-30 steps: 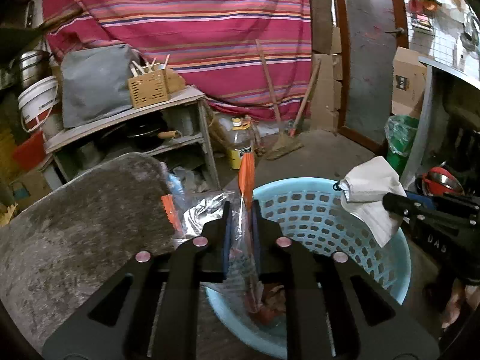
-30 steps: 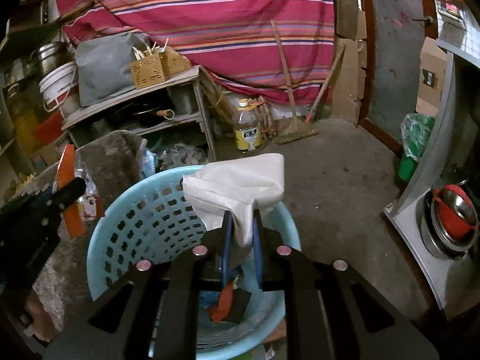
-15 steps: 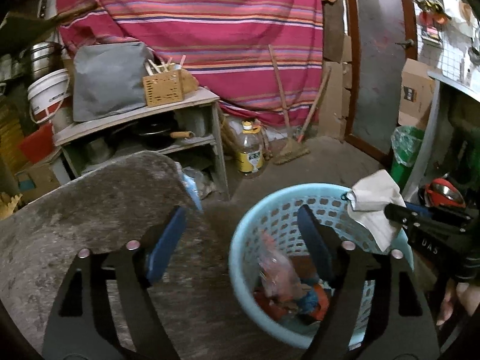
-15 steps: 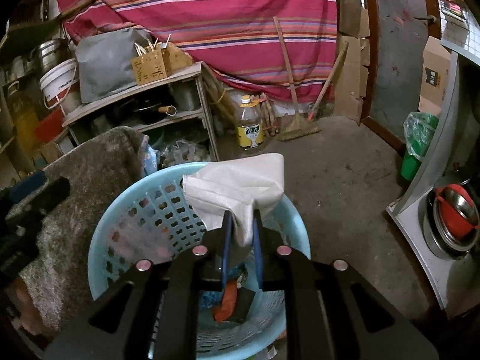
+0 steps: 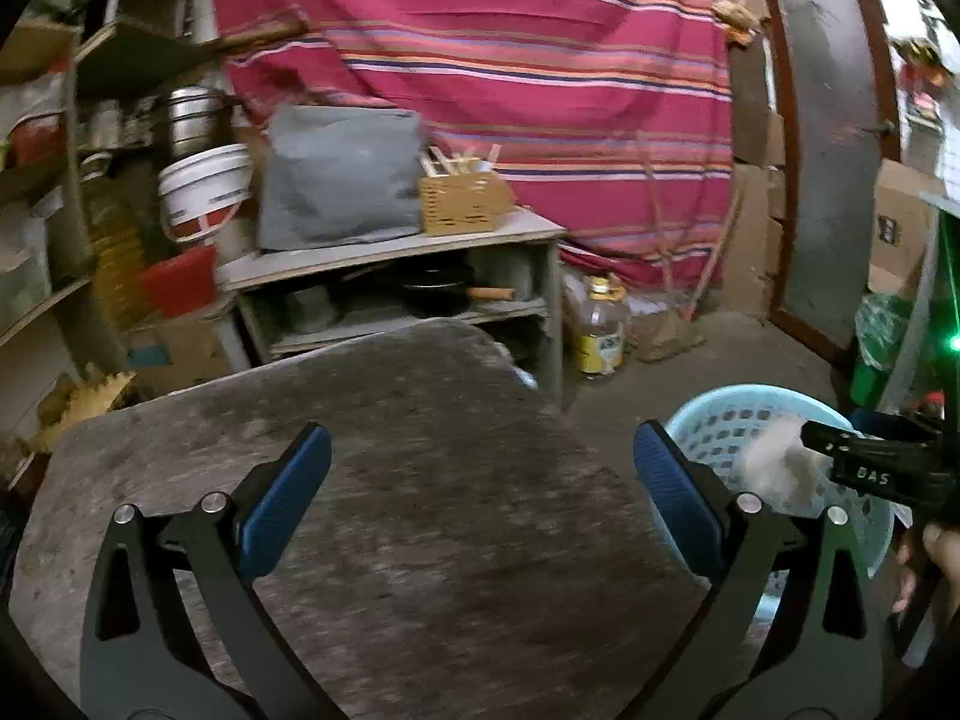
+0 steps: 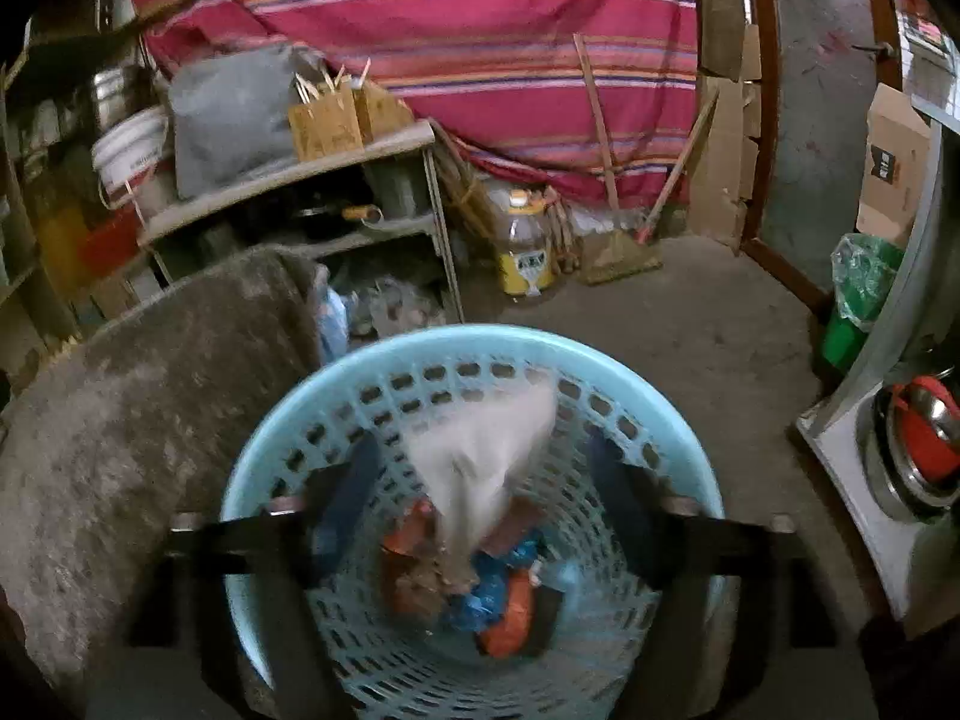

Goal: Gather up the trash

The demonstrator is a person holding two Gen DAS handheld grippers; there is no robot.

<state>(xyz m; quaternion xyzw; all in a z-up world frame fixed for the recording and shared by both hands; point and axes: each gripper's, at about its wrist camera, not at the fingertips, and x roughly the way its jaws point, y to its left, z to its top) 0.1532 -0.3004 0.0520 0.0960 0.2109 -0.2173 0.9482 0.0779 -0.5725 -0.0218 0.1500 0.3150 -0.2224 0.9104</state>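
Observation:
A light blue plastic basket (image 6: 270, 450) stands on the floor beside a grey stone table (image 5: 420, 450). Orange and blue trash (image 6: 498, 594) lies in its bottom. My right gripper (image 6: 480, 480) is open above the basket, blurred, and a white crumpled tissue (image 6: 486, 450) falls between its fingers into the basket. My left gripper (image 5: 480, 480) is open and empty over the table top. In the left wrist view the basket (image 5: 732, 414) sits at the right, with the tissue (image 5: 774, 462) at the right gripper's tip.
A wooden shelf (image 5: 390, 252) with a grey bag, a woven box and pots stands behind the table. A yellow-labelled bottle (image 6: 528, 240) and a broom (image 6: 618, 252) are on the floor by the striped cloth. A green bin (image 6: 858, 300) stands at the right.
My left gripper opened, dropped its wrapper into the basket and swung left over the table. My right gripper has just opened and the tissue is falling.

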